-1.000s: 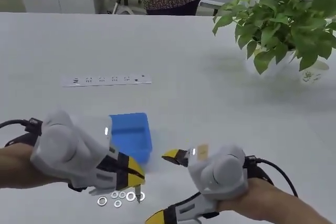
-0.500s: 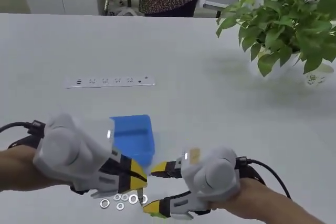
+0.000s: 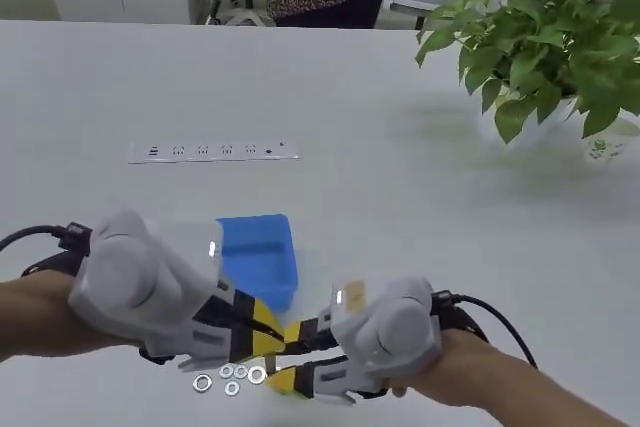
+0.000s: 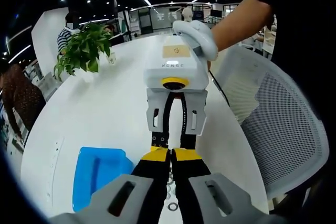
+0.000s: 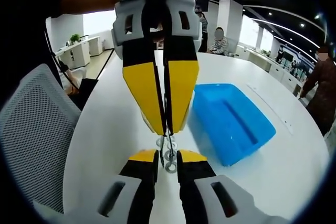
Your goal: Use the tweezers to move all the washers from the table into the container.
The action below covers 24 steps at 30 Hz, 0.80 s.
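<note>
Swinging in from the right, the right gripper (image 3: 289, 358) now meets the left gripper (image 3: 262, 333), whose fingers pinch the tweezers (image 5: 166, 121). Right fingers stand narrow around the tweezers' tips; contact unclear. Loose washers (image 3: 232, 378) lie on the tabletop (image 3: 400, 207) near the blue container (image 3: 258, 250).

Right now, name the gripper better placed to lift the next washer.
Left. The left gripper is shut on the tweezers, whose tips sit at the washers beside the container. The right gripper holds nothing; its jaws stand slightly apart, facing the left.
</note>
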{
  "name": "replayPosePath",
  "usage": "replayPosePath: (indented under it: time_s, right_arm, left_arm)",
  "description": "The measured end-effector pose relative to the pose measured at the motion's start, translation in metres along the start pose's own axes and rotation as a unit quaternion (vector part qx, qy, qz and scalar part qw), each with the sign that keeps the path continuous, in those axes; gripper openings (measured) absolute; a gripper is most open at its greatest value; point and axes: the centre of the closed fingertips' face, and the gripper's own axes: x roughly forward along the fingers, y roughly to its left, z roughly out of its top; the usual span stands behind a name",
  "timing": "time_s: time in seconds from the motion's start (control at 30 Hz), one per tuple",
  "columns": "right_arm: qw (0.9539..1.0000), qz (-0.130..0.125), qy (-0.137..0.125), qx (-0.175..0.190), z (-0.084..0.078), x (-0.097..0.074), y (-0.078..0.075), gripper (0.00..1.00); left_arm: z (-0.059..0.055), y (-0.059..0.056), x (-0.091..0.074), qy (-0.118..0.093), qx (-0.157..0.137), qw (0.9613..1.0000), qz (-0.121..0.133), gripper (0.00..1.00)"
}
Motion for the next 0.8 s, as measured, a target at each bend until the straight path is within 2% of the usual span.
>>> replayPosePath:
  time_s: [0.4, 0.8]
  right_arm:
    - [0.9999, 0.007, 0.004, -0.007, -0.0005, 0.0032, 0.0025, 0.12]
    - [1.0, 0.003, 0.004, 0.004, -0.0013, 0.0031, 0.0015, 0.09]
  left_arm:
    - [-0.0003, -0.0006, 0.0002, 0.0, 0.0, 1.0, -0.001, 0.05]
    - [0.0, -0.0013, 0.0009, 0.0, 0.002, 1.0, -0.001, 0.06]
